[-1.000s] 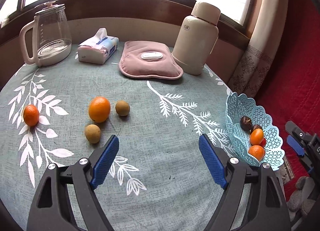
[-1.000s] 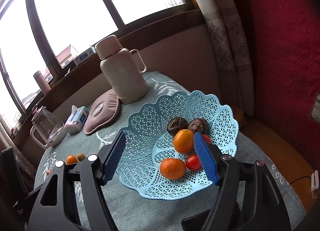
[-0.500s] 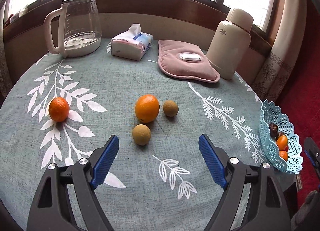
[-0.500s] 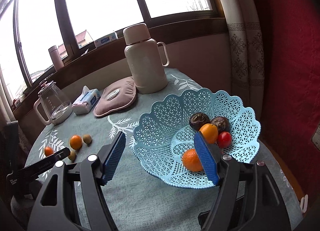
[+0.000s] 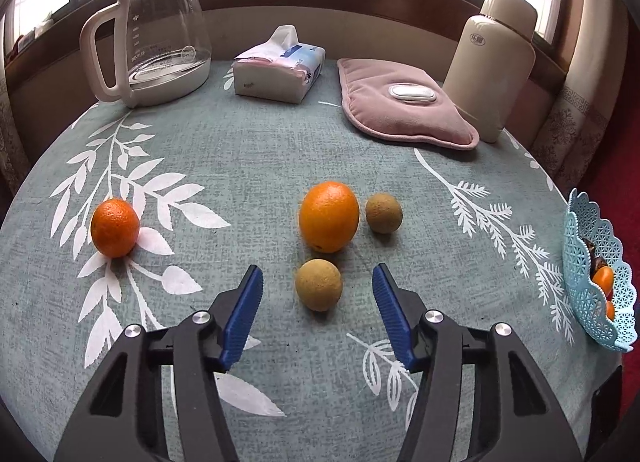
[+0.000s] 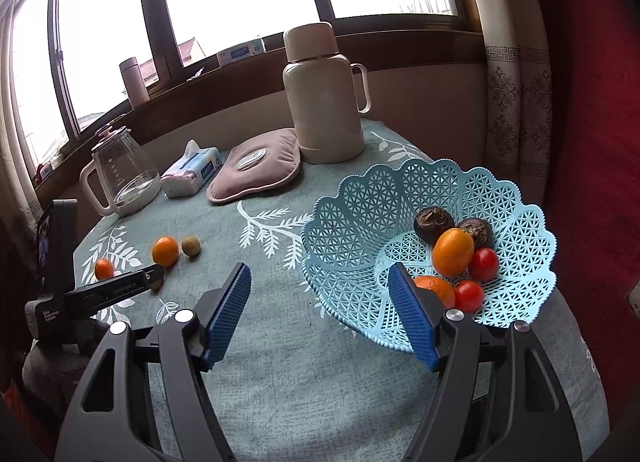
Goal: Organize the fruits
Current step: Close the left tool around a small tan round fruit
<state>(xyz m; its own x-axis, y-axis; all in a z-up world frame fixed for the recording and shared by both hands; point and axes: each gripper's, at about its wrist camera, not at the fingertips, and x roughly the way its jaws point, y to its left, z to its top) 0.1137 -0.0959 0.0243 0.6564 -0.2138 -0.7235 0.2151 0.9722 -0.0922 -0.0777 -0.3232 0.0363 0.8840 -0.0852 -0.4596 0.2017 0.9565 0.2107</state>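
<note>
Risk: we may nudge the tan fruit [image 5: 319,285] into the big orange [image 5: 329,216] | left gripper [image 5: 318,294] closing, pads not yet touching it | right gripper [image 6: 320,304] open, empty, beside the basket [image 6: 360,202]

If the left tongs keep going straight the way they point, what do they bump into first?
Most likely the small brownish-green fruit, which sits between the closing left tongs, not yet touched. The big orange lies just behind it.

A big orange [image 5: 329,216] sits mid-table, one small round fruit [image 5: 383,213] right of it, another [image 5: 319,285] nearer. The basket [image 5: 580,262] is far right.
</note>
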